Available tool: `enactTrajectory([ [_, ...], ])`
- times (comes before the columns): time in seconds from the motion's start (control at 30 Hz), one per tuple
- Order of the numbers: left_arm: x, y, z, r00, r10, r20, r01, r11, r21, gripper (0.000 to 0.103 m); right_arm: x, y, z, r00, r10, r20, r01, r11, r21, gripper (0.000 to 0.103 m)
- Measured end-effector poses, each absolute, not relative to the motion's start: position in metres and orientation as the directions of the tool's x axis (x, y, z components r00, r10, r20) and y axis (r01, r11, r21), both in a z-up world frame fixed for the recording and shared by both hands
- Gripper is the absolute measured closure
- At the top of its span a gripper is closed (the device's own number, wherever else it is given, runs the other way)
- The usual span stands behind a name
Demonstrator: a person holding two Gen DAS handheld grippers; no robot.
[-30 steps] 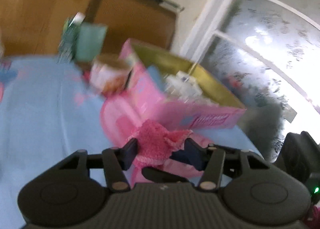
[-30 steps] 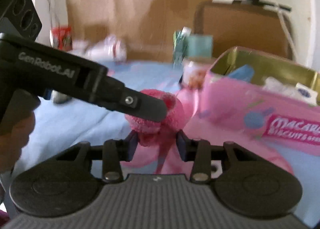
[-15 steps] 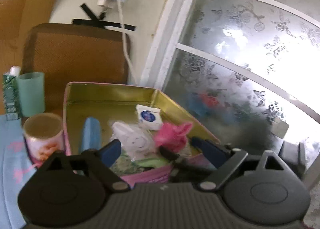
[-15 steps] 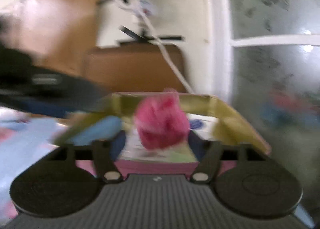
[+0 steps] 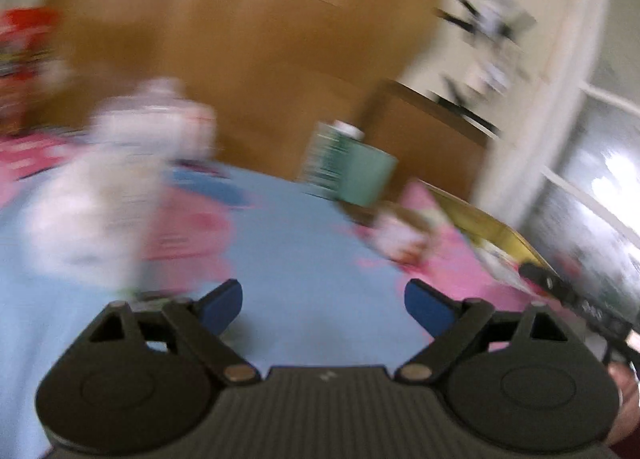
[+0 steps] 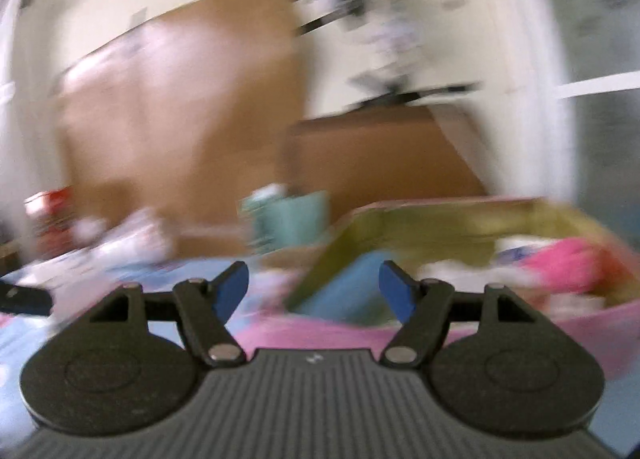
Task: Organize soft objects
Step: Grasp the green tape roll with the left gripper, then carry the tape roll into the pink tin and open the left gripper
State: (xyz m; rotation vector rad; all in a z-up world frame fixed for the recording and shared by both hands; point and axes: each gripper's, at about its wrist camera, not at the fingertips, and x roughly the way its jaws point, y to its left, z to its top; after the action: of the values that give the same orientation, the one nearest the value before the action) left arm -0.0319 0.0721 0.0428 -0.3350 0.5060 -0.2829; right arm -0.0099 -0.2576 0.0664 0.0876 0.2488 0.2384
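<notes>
Now both tools, left point(image 5: 322, 305) and right point(image 6: 314, 289), gape empty; the pink toy point(image 6: 568, 265) lies in the tin point(image 6: 440, 225) at right. Judged between items, the next pick needs a slower, steadier approach to the white plush point(image 5: 120, 179), left of frame.

Left tool point(image 5: 323, 305) gapes (empty) over seemingly blue cloth point(image 5: 312, 259).

Both wrist views low, sharing tin point(image 5: 486, 227).

A blue cloth point(image 5: 304, 259) with pink patches covers the surface. On it stands a pink tin point(image 6: 460, 323); left of the tin, a green cup point(image 5: 366, 177); farther left, a blurred white heap point(image 5: 112, 179).
</notes>
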Motion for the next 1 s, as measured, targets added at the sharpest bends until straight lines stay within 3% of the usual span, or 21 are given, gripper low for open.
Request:
enactTrajectory([
  [0.2, -0.054, 0.133, 0.033, 0.874, -0.273, -0.402, 0.074, 0.892, -0.446, 0.015, 0.017, -0.141, 0.054, 0.688, 0.571, -0.447, -0.566, 0.808, 0.161, 0.029],
  [0.47, -0.048, 0.152, 0.011, 0.832, -0.352, -0.428, 0.085, 0.845, -0.528, 0.019, 0.028, -0.020, 0.040, 0.534, 0.622, -0.573, -0.739, 0.672, 0.041, 0.029],
  [0.5, -0.045, 0.151, 0.008, 0.823, -0.359, -0.440, 0.082, 0.842, -0.533, 0.019, 0.030, -0.012, 0.035, 0.537, 0.607, -0.585, -0.743, 0.670, 0.014, 0.035],
  [0.53, -0.041, 0.149, 0.006, 0.813, -0.370, -0.450, 0.083, 0.838, -0.540, 0.019, 0.034, -0.009, 0.032, 0.534, 0.593, -0.603, -0.741, 0.671, 0.003, 0.048],
  [0.57, -0.038, 0.147, 0.005, 0.804, -0.383, -0.454, 0.088, 0.832, -0.547, 0.019, 0.036, -0.010, 0.028, 0.531, 0.586, -0.612, -0.736, 0.677, 0.010, 0.052],
  [0.9, -0.015, 0.093, -0.005, 0.716, -0.511, -0.477, 0.181, 0.795, -0.580, 0.032, -0.012, -0.078, 0.028, 0.593, 0.573, -0.565, -0.636, 0.764, 0.108, 0.052],
  [0.97, -0.007, 0.075, -0.002, 0.681, -0.554, -0.479, 0.227, 0.782, -0.581, 0.045, -0.011, -0.097, 0.029, 0.618, 0.573, -0.538, -0.586, 0.792, 0.169, 0.052],
  [1.0, -0.003, 0.066, -0.001, 0.663, -0.578, -0.476, 0.247, 0.769, -0.589, 0.045, -0.011, -0.105, 0.030, 0.629, 0.575, -0.523, -0.570, 0.799, 0.192, 0.052],
])
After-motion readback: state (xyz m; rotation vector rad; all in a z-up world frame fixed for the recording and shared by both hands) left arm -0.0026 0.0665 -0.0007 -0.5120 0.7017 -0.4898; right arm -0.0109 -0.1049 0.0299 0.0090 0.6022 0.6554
